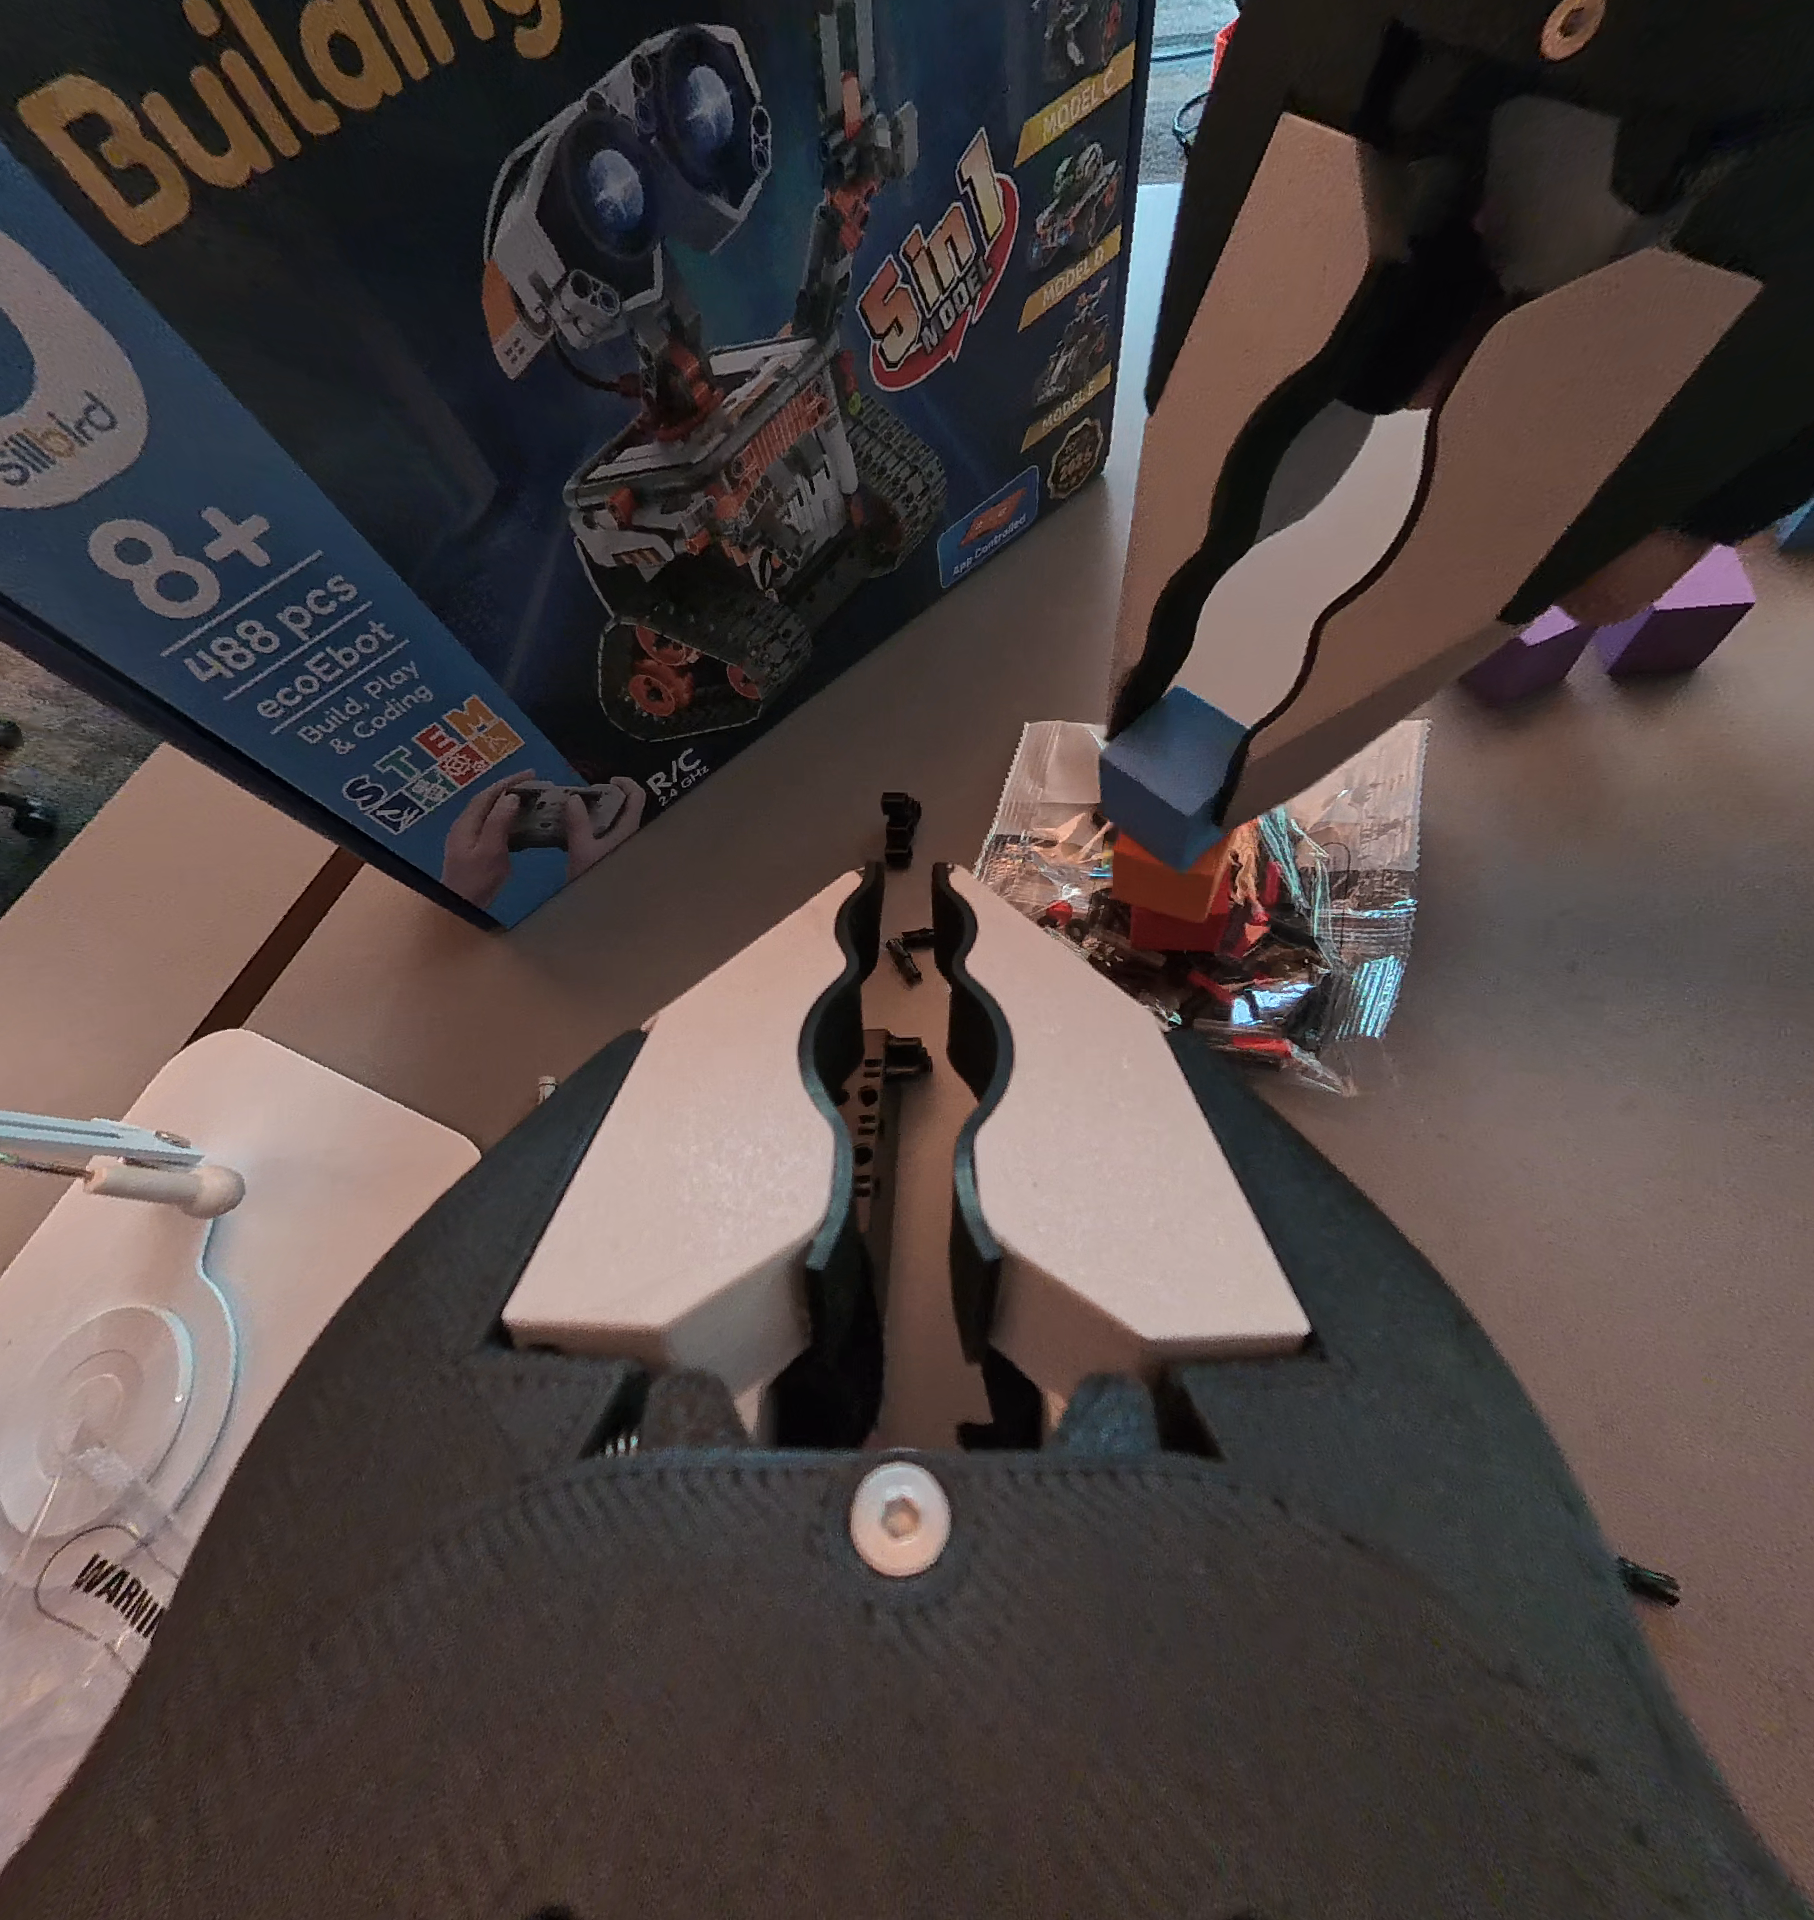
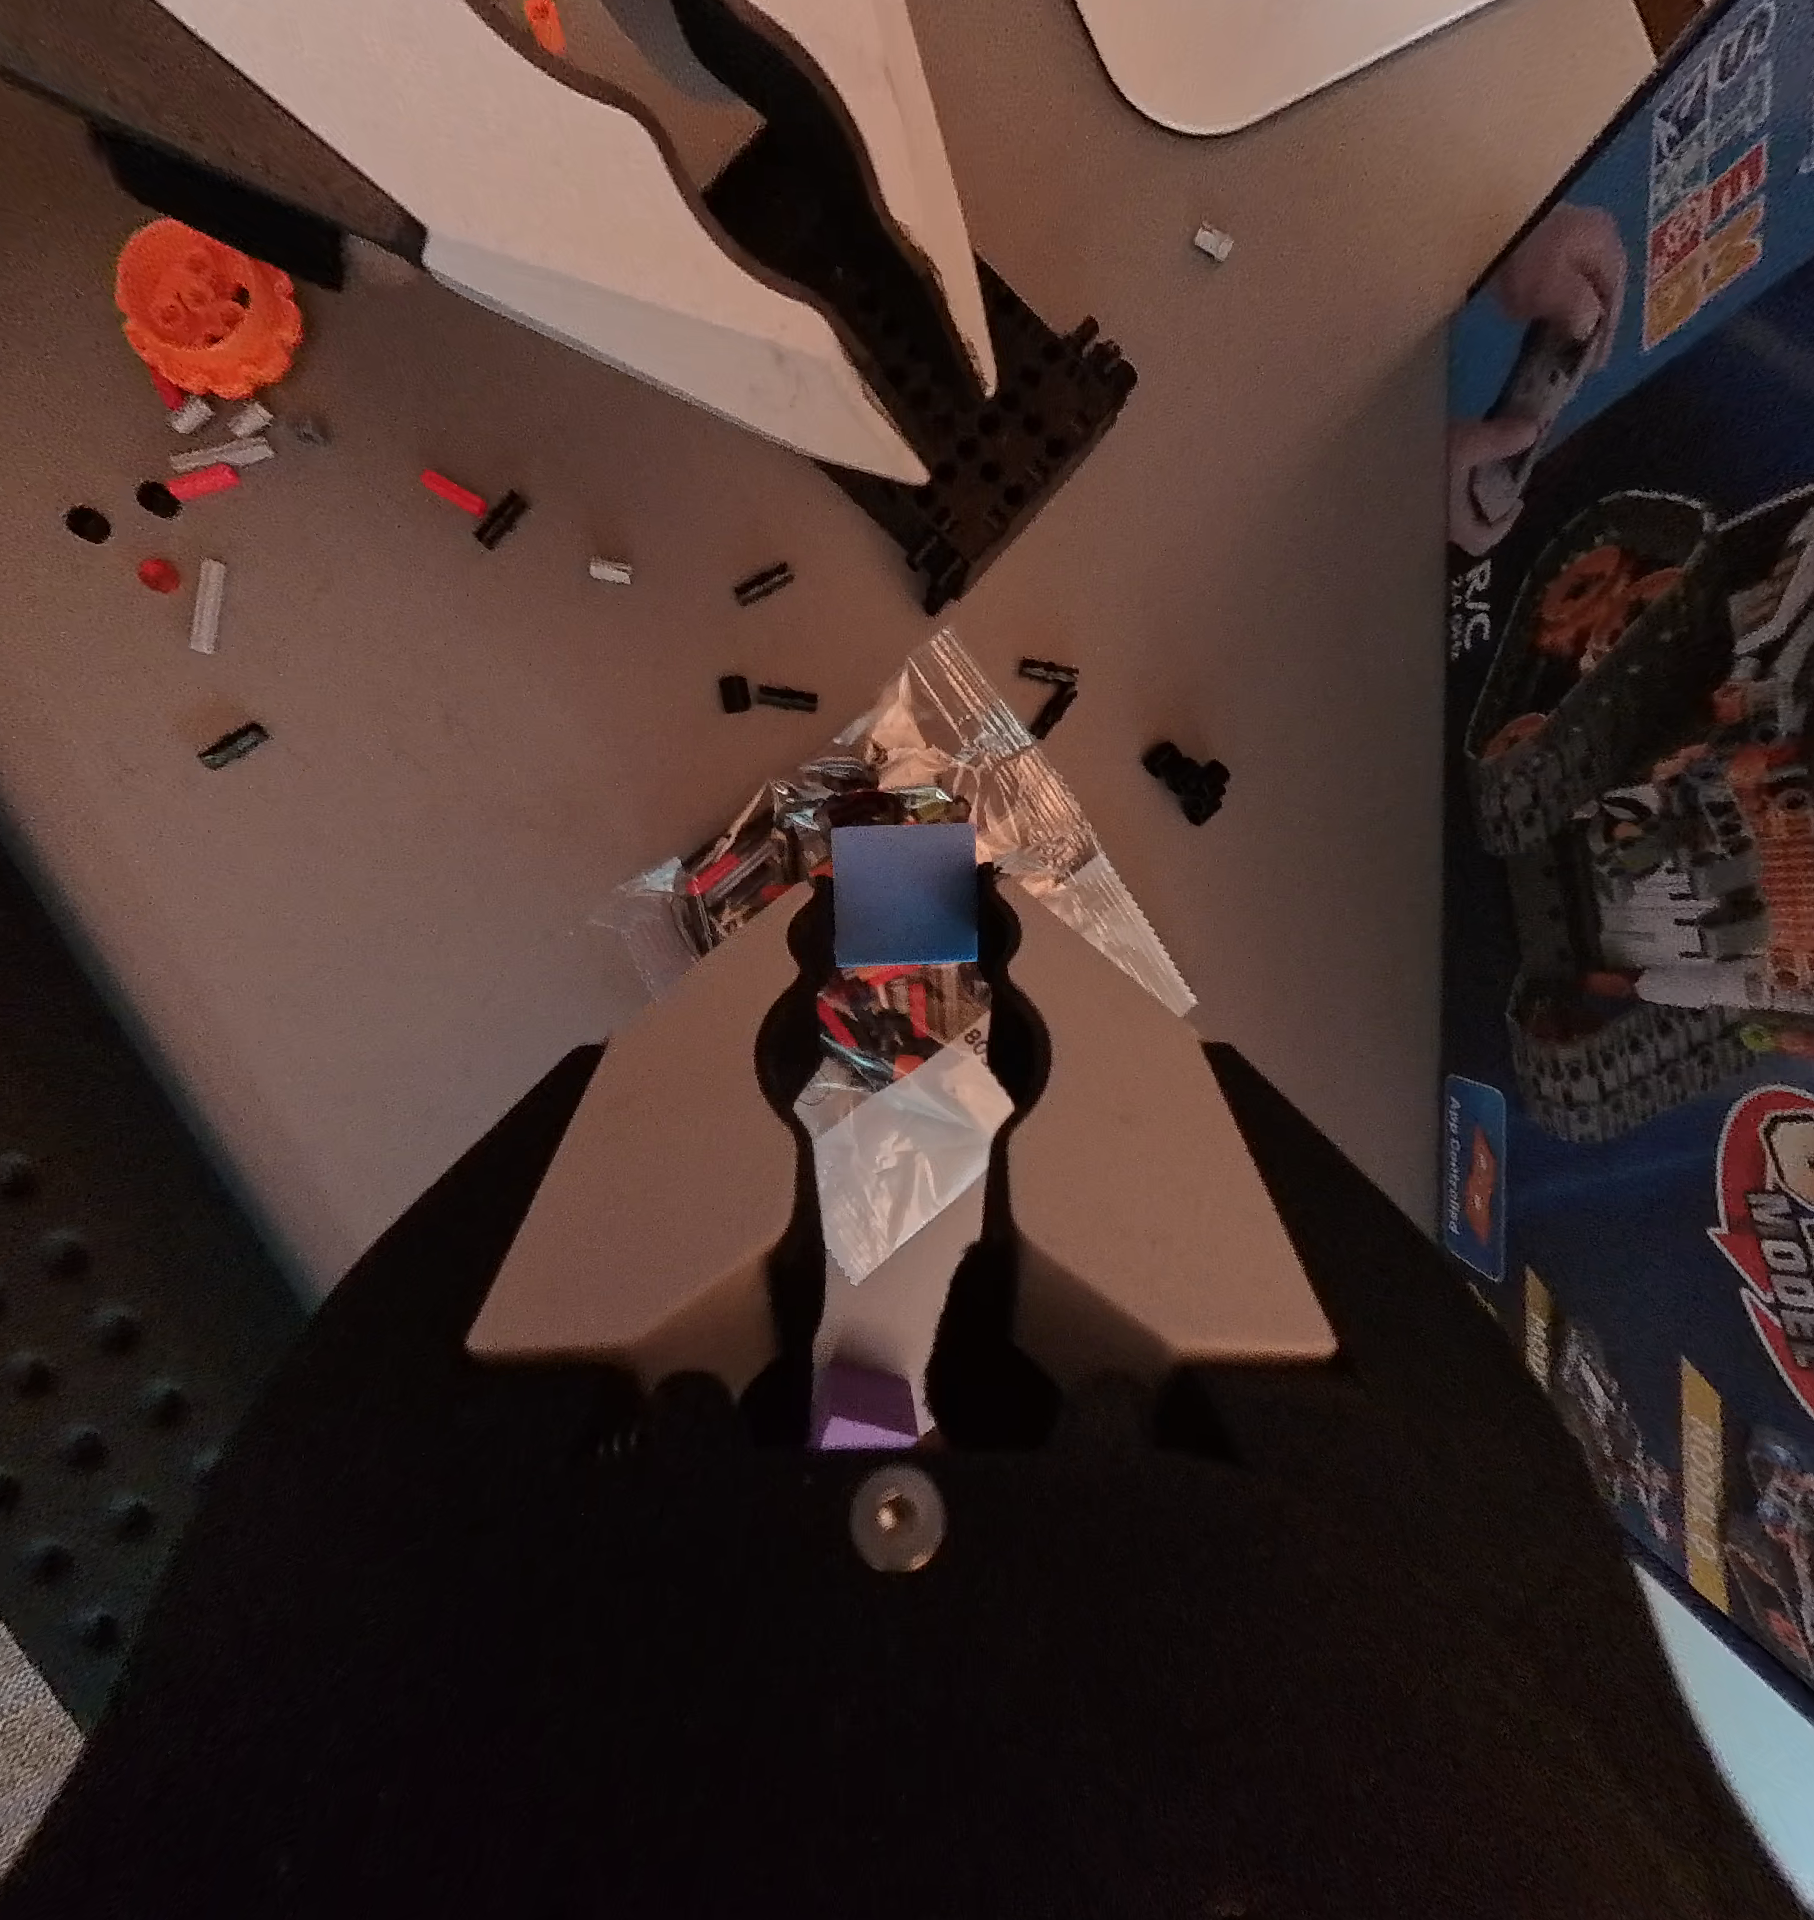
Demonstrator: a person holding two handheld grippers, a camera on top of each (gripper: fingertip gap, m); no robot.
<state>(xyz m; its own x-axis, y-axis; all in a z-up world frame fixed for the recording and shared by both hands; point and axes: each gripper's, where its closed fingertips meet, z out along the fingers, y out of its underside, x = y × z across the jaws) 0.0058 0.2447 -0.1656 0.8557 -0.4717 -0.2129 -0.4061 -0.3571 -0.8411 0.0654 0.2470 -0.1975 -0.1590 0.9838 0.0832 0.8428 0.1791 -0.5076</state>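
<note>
My right gripper (image 1: 1178, 743) (image 2: 903, 883) is shut on a blue cube (image 1: 1173, 774) (image 2: 903, 909). The cube sits on an orange cube (image 1: 1168, 883), which sits on a red cube (image 1: 1183, 928). This stack stands on a clear bag of small parts (image 1: 1287, 997) (image 2: 1028, 800). My left gripper (image 1: 903, 899) is low over the table just left of the bag, its jaws a narrow gap apart. A black perforated beam (image 1: 875, 1127) (image 2: 1007, 447) lies under it, and table shows beside the beam. It grips nothing that I can see.
A large blue toy box (image 1: 467, 416) (image 2: 1661, 831) stands behind. Purple blocks (image 1: 1672, 623) lie at the right. An orange gear (image 2: 207, 312) and loose pins (image 2: 207, 603) are scattered on the table. A white lamp base (image 1: 207, 1195) is at the left. Small black connectors (image 1: 898, 821) lie ahead of my left gripper. Both grippers' tips are roughly 20 cm from the orange gear (image 2: 207, 312).
</note>
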